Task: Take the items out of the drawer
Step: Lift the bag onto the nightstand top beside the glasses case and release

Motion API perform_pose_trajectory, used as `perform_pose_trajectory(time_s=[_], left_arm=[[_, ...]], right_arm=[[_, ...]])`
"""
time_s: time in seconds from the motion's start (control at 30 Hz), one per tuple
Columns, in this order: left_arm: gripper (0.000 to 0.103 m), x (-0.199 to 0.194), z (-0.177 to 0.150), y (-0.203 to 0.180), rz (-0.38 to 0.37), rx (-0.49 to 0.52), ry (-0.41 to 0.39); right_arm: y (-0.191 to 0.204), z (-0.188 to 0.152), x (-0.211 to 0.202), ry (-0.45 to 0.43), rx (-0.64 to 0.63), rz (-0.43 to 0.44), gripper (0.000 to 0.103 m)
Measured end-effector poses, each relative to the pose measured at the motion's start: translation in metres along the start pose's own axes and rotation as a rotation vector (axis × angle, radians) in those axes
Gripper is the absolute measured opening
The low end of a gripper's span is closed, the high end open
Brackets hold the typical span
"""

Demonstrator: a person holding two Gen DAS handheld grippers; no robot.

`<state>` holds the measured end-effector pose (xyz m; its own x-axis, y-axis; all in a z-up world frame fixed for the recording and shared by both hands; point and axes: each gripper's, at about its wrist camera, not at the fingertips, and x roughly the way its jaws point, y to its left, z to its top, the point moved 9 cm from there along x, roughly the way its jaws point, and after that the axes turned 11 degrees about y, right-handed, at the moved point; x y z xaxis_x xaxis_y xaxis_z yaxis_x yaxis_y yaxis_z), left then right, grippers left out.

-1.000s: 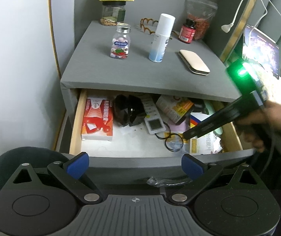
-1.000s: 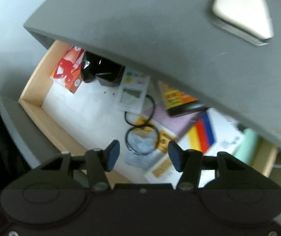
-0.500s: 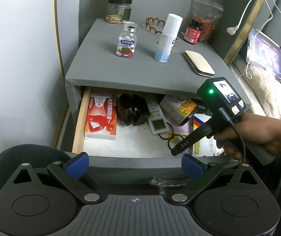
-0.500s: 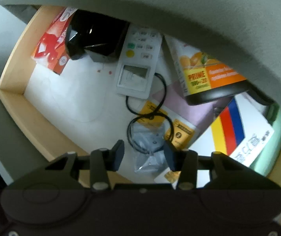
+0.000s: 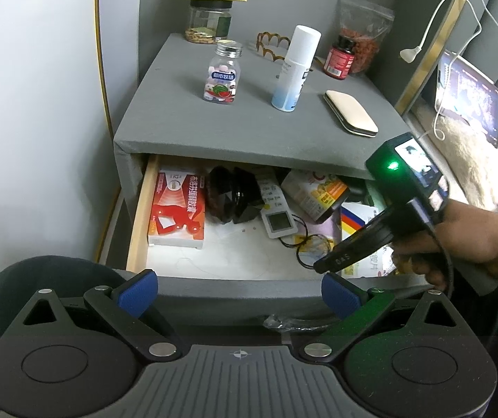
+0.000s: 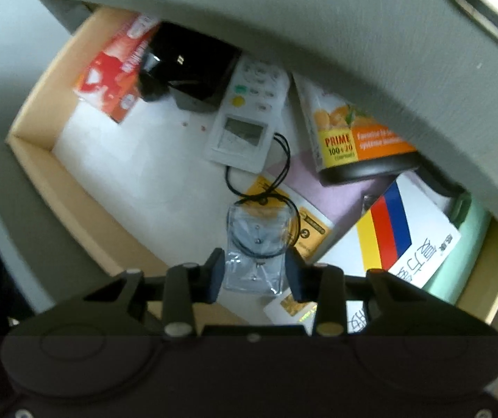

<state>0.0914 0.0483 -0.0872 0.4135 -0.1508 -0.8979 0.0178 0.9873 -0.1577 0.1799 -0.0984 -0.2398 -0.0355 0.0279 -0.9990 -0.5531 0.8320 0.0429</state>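
Note:
The drawer [image 5: 138, 216] of the grey nightstand stands pulled out. Inside lie a red box [image 5: 176, 209], a black object [image 5: 231, 196], a white remote [image 6: 245, 118], an orange-labelled bottle [image 6: 350, 139] and a clear packet [image 6: 254, 244] looped with black cord. My right gripper [image 6: 253, 268] points down into the drawer [image 6: 40, 153]; its jaws are closing, with the clear packet between the pads, and no firm press shows. A hand holds this gripper [image 5: 332, 256] at the drawer's front right. My left gripper [image 5: 238, 291] hangs open in front of the drawer.
On the nightstand top [image 5: 179, 122] stand a candy bottle [image 5: 223, 76], a white spray bottle [image 5: 296, 69], a beige case [image 5: 351, 113] and jars at the back. A box with yellow, red and blue stripes [image 6: 405, 230] fills the drawer's right side. A bed with a lit screen [image 5: 468, 101] lies right.
My right gripper has sunk into the drawer over the clear packet, and its jaws have narrowed around it. My left gripper has stayed where it was.

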Motion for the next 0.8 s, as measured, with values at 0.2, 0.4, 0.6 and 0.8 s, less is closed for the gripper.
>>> perform_pose_trajectory(time_s=[0.2, 0.4, 0.6, 0.8], left_arm=[[0.099, 0.0, 0.0, -0.001, 0.0, 0.001, 0.0], [0.099, 0.0, 0.001, -0.001, -0.003, 0.0, 0.0], [0.099, -0.001, 0.001, -0.004, -0.006, 0.005, 0.0], [0.099, -0.002, 0.001, -0.004, 0.004, 0.01, -0.003]], right_arm=[[-0.01, 0.001, -0.036, -0.083, 0.026, 0.07, 0.036], [-0.03, -0.005, -0.085, -0.163, 0.053, 0.102, 0.036], [-0.05, -0.015, -0.151, -0.272, 0.067, 0.09, 0.036], [-0.112, 0.007, -0.21, -0.369, 0.167, 0.017, 0.037]])
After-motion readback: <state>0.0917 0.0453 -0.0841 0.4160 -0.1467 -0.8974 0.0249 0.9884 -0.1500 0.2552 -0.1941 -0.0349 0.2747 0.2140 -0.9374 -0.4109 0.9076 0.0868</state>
